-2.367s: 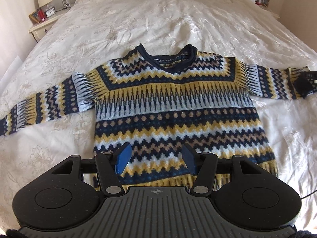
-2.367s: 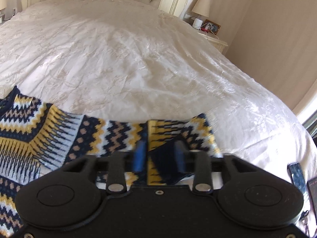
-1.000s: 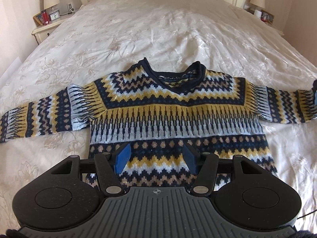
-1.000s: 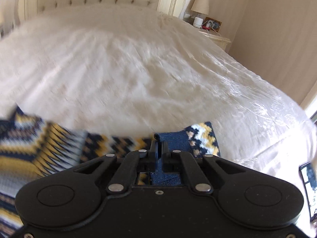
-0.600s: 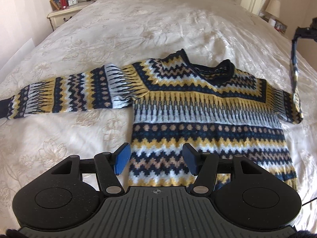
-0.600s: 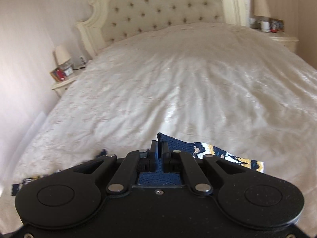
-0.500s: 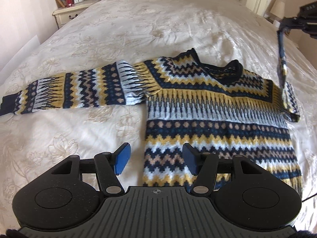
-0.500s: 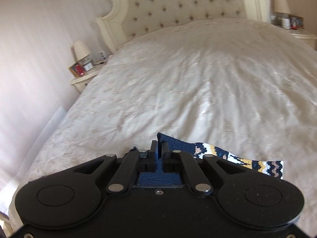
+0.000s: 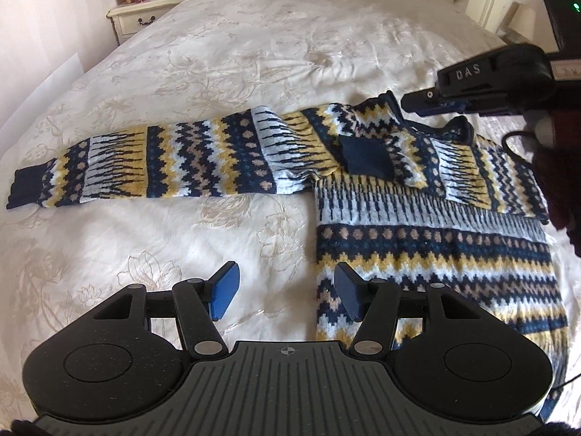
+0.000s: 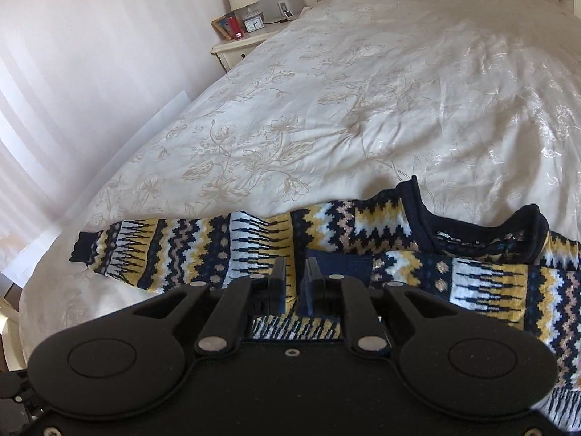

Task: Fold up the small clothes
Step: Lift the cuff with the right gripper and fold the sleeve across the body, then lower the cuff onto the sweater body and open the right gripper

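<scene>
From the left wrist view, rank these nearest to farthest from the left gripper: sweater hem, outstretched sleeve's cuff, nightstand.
Measured from the left gripper:
1. Sweater hem, just right of the fingers.
2. Outstretched sleeve's cuff, far left on the bedspread.
3. Nightstand, top left beside the bed.

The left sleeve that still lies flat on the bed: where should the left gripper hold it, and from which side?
Grip the navy cuff at the sleeve's free end, from the outer side. It lies flat, straight and uncovered on the bed.

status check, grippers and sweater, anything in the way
Left gripper open, empty, low by hem. Right gripper slightly open, sleeve cuff released on sweater chest. Other sleeve still outstretched. Nothing blocking.
</scene>
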Action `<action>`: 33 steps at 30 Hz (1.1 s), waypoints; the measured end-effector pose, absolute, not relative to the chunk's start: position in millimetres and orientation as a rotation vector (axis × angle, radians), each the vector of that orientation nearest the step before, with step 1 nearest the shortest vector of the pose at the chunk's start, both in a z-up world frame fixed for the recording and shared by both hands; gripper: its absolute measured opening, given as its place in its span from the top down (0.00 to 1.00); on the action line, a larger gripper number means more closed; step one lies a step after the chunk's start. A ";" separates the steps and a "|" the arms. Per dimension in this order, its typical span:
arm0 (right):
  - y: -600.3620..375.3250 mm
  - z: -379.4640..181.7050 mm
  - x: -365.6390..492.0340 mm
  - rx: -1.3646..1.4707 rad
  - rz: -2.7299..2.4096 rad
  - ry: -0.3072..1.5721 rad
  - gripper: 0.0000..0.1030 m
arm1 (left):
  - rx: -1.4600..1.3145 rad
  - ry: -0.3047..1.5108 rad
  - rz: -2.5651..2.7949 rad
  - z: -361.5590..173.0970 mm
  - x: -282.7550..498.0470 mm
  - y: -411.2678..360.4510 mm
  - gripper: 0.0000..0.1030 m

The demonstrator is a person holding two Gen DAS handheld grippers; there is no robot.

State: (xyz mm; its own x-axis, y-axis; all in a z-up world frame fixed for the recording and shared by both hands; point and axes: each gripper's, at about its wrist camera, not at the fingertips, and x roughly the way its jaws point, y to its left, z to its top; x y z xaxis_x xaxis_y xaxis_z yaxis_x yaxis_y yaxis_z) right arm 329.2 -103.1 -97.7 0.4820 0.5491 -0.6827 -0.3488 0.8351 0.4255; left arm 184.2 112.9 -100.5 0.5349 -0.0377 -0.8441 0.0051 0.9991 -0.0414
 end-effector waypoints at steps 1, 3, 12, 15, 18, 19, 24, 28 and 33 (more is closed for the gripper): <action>-110.4 -99.9 326.0 0.244 0.546 0.917 0.64 | -0.035 1.004 -0.034 -100.6 188.8 110.7 0.45; -126.3 -105.1 321.5 0.233 0.515 0.916 0.55 | -0.035 0.999 -0.059 -101.3 200.2 104.8 0.45; -231.4 -131.4 292.3 0.227 0.307 0.971 0.47 | -0.046 1.006 -0.152 -124.1 282.7 67.5 0.46; -256.1 -141.7 284.8 0.238 0.253 0.982 0.38 | -0.049 1.041 -0.168 -140.5 309.9 56.7 0.46; -273.8 -152.9 279.1 0.256 0.205 0.997 0.37 | -0.044 1.071 -0.159 -157.6 333.4 49.4 0.46; -278.3 -155.7 278.2 0.268 0.195 1.000 0.36 | -0.047 1.081 -0.153 -162.4 340.6 49.0 0.46; -296.6 -170.7 276.4 0.319 0.152 1.010 0.36 | -0.089 1.114 -0.149 -181.9 366.4 45.8 0.56; -306.1 -177.1 278.1 0.344 0.135 1.007 0.34 | -0.089 1.127 -0.136 -190.6 375.3 43.3 0.72; -319.4 -182.0 275.3 0.366 0.106 1.005 0.32 | -0.207 1.095 -0.159 -175.4 368.3 48.5 0.95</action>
